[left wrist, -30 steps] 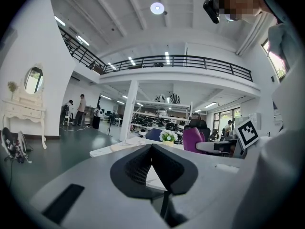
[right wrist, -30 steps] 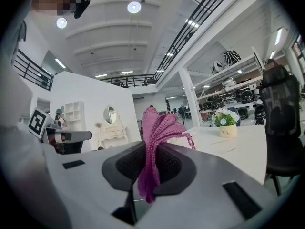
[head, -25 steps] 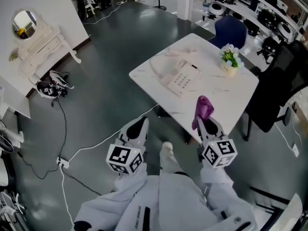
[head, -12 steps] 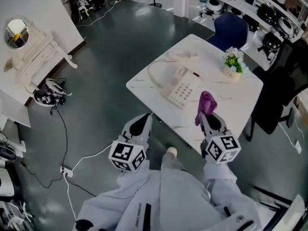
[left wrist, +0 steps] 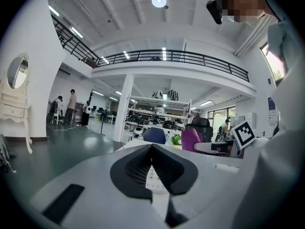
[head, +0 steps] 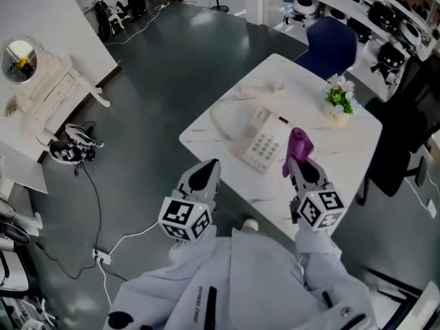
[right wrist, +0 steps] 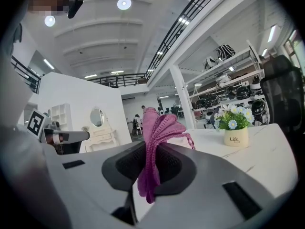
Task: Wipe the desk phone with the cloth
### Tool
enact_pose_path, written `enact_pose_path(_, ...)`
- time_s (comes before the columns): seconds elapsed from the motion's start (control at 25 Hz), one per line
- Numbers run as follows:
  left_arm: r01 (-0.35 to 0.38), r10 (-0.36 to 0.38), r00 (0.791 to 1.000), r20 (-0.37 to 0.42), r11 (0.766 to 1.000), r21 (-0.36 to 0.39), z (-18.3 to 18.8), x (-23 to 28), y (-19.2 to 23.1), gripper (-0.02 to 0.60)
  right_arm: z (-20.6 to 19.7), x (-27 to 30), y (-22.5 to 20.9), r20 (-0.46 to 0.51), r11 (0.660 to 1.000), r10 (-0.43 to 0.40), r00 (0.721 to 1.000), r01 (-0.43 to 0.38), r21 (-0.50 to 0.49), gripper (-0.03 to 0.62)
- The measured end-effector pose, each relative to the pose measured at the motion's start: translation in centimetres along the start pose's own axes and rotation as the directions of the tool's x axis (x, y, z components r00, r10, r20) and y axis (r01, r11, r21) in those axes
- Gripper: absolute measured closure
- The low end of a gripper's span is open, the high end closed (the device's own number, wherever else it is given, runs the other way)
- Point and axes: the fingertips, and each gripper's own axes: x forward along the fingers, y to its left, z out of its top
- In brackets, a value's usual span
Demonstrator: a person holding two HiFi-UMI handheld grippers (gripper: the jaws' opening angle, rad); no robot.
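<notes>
We look steeply down on a white marbled tabletop [head: 347, 153] set on a dark floor. The pale desk phone [head: 263, 141] lies keypad up near the tabletop's left edge.

The left hand-held gripper [head: 204, 176] hangs over the floor, just off that edge. Its jaws are drawn together on nothing, and the keypad shows through the sliver between them. The right hand-held gripper [head: 302, 169] hovers above the tabletop just right of the phone, apart from it. Its jaws are clamped on the purple cloth [head: 298, 145], whose bunched free end sticks out past them.

We judge this to be the approach, with wiping not yet begun. The next move calls for swinging the right hand-held gripper left and tipping it down, so that the cloth's free end, not the jaws, meets the keypad. A small flower pot [head: 339, 103] stands well clear at the far corner.
</notes>
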Motion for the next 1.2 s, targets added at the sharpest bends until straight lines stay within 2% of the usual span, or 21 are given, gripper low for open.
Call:
enact_pose_path(0.4,0.076,-0.076,0.997,-0.02,0.997,-0.012,-0.7,5.2,0.9,0.583,0.9,2.8,-2.2,0.012,0.999,-0.042,0.999,0.042,-0.015,0.556)
enact_pose_path(0.72,0.147,-0.148,0.987,-0.069,0.989,-0.023,-1.2,7.9,1.7,0.583,1.6,4.6,-4.2,0.0,0.991,-0.122,0.993,0.121,-0.051,0.556)
enact_pose_path(0.92,0.224,-0.226,0.967,-0.114,0.974,-0.034,-1.6,10.5,2.3,0.584,1.9,5.9,-6.2,-0.013,0.975,-0.207,0.978,0.206,-0.08,0.556)
enact_pose_path(1.2,0.32,-0.325,0.926,-0.194,0.946,-0.058,-2.7,13.3,3.5,0.583,2.0,7.9,-8.6,-0.051,0.932,-0.327,0.944,0.313,-0.181,0.556)
